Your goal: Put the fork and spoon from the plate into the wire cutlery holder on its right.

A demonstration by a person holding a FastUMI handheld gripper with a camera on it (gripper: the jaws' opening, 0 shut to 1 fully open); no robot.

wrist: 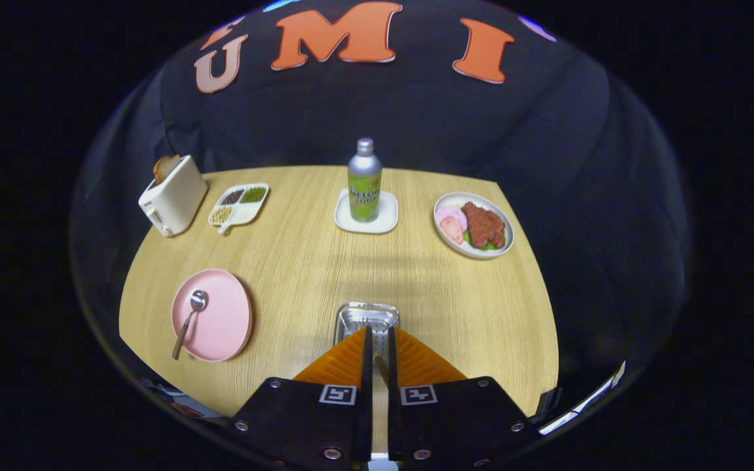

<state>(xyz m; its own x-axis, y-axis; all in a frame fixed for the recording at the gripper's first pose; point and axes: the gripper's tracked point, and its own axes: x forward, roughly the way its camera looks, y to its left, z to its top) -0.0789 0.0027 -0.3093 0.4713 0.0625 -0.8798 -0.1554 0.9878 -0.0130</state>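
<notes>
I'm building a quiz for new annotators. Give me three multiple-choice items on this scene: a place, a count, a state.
1. Where is the silver wire cutlery holder?
A) just ahead of the gripper
B) beside the white toaster
C) behind the bottle

2. How many utensils lie on the round pink plate?
A) none
B) one
C) two

3. How do the jaws stand?
A) wide open
B) closed around a slim brown handle
C) clamped on the plate

Answers:
1 A, the holder sits right beyond the gripper.
2 B, only the brown-handled spoon lies there.
3 B, the handle shows in the narrow gap.
</notes>
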